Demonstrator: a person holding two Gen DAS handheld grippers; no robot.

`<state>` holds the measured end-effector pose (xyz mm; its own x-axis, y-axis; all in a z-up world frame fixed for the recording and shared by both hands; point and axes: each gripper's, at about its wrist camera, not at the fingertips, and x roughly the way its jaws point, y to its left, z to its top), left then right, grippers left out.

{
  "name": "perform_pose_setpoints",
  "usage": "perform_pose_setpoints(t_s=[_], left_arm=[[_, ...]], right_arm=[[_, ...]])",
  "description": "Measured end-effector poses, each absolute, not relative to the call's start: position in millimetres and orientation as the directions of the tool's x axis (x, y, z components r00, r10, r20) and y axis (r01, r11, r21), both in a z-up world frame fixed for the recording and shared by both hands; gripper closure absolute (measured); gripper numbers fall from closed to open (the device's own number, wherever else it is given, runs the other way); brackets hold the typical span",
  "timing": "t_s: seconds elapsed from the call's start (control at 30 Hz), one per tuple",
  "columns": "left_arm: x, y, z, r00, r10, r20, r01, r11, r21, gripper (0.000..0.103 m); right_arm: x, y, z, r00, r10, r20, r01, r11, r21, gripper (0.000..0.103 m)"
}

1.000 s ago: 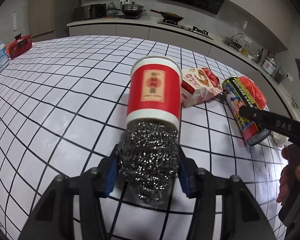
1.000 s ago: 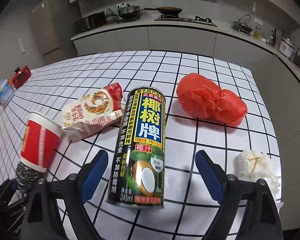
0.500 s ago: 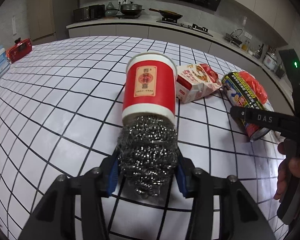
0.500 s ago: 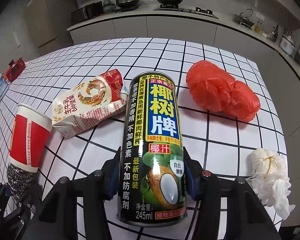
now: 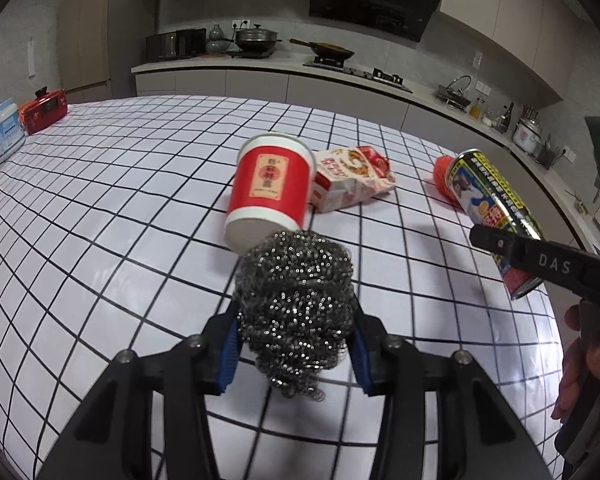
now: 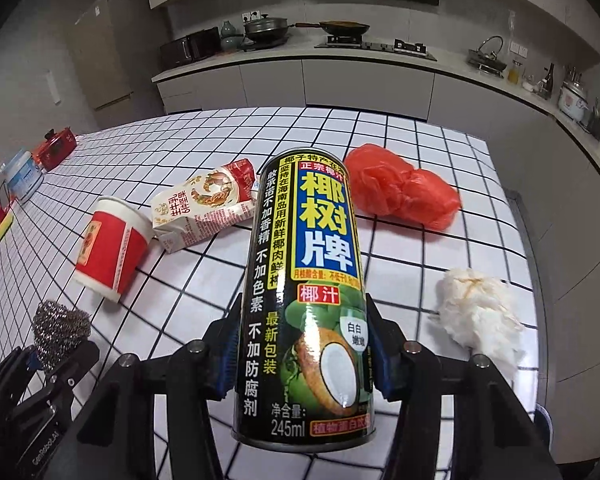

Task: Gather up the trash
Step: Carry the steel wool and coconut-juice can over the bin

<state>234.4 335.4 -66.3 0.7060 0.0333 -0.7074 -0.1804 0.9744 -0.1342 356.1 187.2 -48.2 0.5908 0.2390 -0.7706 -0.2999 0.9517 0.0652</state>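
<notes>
both picked: left tool (image 5: 294, 356) grips the scourer (image 5: 296, 312), right tool (image 6: 304, 356) grips the can (image 6: 306, 300) beside the cup (image 6: 112, 244); next, find a bin.

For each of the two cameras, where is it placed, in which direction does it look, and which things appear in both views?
Left wrist: sits on the left gripper, looks along its fingers across the checked table at the steel wool it clamps; the person's right hand shows.
Right wrist: sits on the right gripper, facing the kitchen counter over the coconut can it clamps; the left gripper shows at lower left.
Shared: red cup, carton, red bag.
</notes>
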Motion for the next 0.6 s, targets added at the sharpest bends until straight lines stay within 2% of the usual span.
perform_pose_setpoints(t_s=[0.6], left_arm=[[211.5,222.1,-48.5,0.73,-0.003,-0.683,-0.096,0.99,-0.107,0.056]], right_arm=[[274.6,58.4,-23.4,0.64,0.221,-0.736,-0.263,0.963,0.06,0.048]])
